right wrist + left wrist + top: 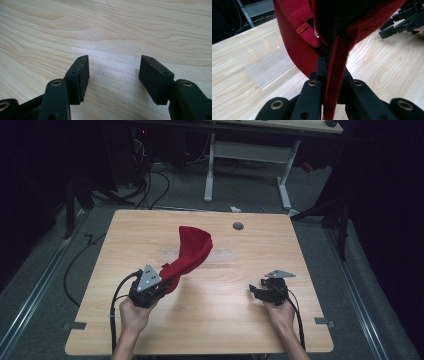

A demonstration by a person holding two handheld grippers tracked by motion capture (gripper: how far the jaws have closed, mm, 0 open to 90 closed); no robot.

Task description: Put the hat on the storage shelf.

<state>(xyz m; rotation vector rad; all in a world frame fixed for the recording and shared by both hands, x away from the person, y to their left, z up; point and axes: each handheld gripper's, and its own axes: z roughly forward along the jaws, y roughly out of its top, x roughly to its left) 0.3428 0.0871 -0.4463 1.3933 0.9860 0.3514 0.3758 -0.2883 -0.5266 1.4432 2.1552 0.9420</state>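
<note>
- Holding up a soft red fabric cap (192,251) is the left gripper (159,285), clamped on one edge of it near the front-left of the light wooden table (225,320). The cloth rises up and away toward the table's middle, and I can't tell if its far end touches the wood.
- From the left gripper view, the jaws are pinched on a thick fuzzy red band (335,82), probably the hem or brim edge. A small orange woven label (301,27) sits on an inner strip.
- My guess on handling: light, floppy, not fragile, not slippery. That napped cloth should grip fine, but it'll sag and fold wherever it isn't supported.
- Best spot to grab looks like the doubled-up hem, since it's thicker than the crown. A second pinch on the opposite rim would let you spread it open.
- The right gripper (263,289) is down on the front-right, well apart from the cap, jaws spread wide with nothing between them but bare wood.
- A clear plastic stand (262,65) lies flat on the table just beside the cap.
</note>
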